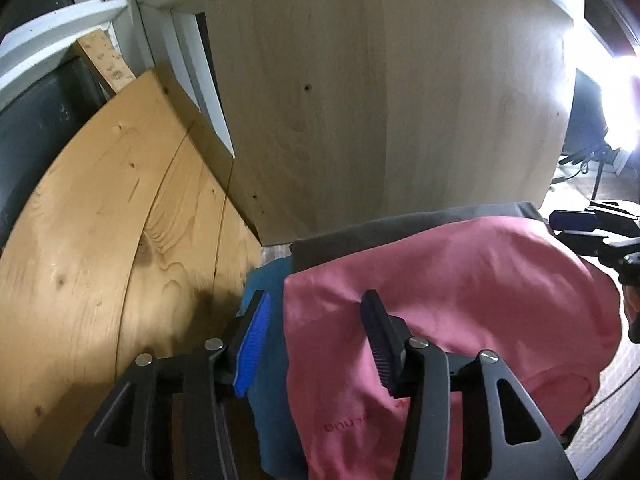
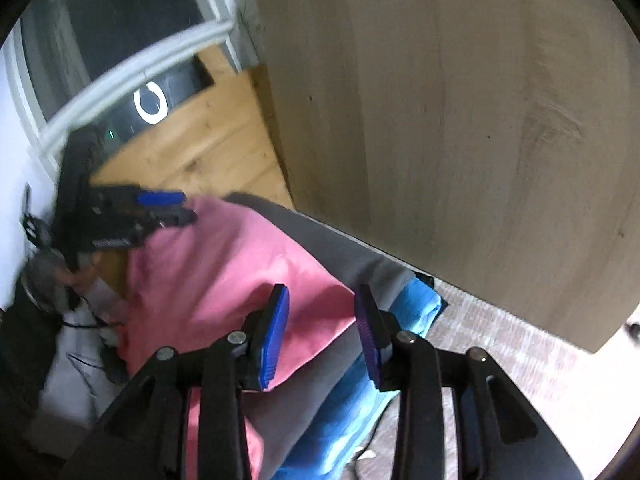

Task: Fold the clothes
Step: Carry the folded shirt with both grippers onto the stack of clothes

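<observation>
A pink garment (image 1: 460,288) lies folded on top of a grey one (image 1: 400,228) and a blue one (image 1: 268,280). My left gripper (image 1: 316,320) is open over the pink garment's left edge. One pad hangs over the blue cloth and the other finger dents the pink fabric. In the right wrist view the pink garment (image 2: 224,264) covers the grey garment (image 2: 344,256) and the blue garment (image 2: 416,304). My right gripper (image 2: 322,320) is open around the pink garment's corner without pinching it. Each gripper shows in the other's view: the right gripper (image 1: 592,224) and the left gripper (image 2: 160,208).
A pale wooden panel (image 1: 380,100) stands upright right behind the pile. Pine boards (image 1: 100,220) lean at the left under a white window frame (image 1: 60,28). A bright lamp glare (image 1: 616,100) fills the right. Light patterned flooring (image 2: 500,340) and a whitish cloth (image 2: 76,364) flank the pile.
</observation>
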`<state>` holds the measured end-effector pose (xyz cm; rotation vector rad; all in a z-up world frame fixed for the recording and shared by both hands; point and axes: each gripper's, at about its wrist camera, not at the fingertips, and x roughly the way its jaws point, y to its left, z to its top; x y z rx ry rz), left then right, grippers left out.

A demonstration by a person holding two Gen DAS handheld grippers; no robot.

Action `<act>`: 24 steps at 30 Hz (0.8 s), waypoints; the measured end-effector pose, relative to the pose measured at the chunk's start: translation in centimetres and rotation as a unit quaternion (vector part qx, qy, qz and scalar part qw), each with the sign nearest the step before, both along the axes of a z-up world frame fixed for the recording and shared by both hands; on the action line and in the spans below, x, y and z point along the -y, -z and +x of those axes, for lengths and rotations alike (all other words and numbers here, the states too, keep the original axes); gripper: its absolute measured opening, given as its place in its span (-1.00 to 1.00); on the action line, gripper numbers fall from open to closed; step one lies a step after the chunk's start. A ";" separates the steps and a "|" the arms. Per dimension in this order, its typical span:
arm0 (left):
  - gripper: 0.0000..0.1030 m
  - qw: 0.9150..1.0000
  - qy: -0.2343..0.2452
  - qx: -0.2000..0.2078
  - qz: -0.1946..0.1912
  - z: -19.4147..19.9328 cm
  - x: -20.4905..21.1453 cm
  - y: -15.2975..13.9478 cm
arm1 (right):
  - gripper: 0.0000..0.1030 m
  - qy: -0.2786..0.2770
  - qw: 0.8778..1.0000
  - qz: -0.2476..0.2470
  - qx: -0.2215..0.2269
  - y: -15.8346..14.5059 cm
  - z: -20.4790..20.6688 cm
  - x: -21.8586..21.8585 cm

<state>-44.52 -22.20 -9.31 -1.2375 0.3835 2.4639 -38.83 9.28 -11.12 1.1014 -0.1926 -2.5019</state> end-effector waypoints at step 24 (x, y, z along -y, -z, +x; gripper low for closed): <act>-0.93 0.993 0.026 -0.095 0.061 1.3 0.9 -3.6 | -0.86 -0.014 0.994 0.020 -0.110 -4.3 1.4 -0.7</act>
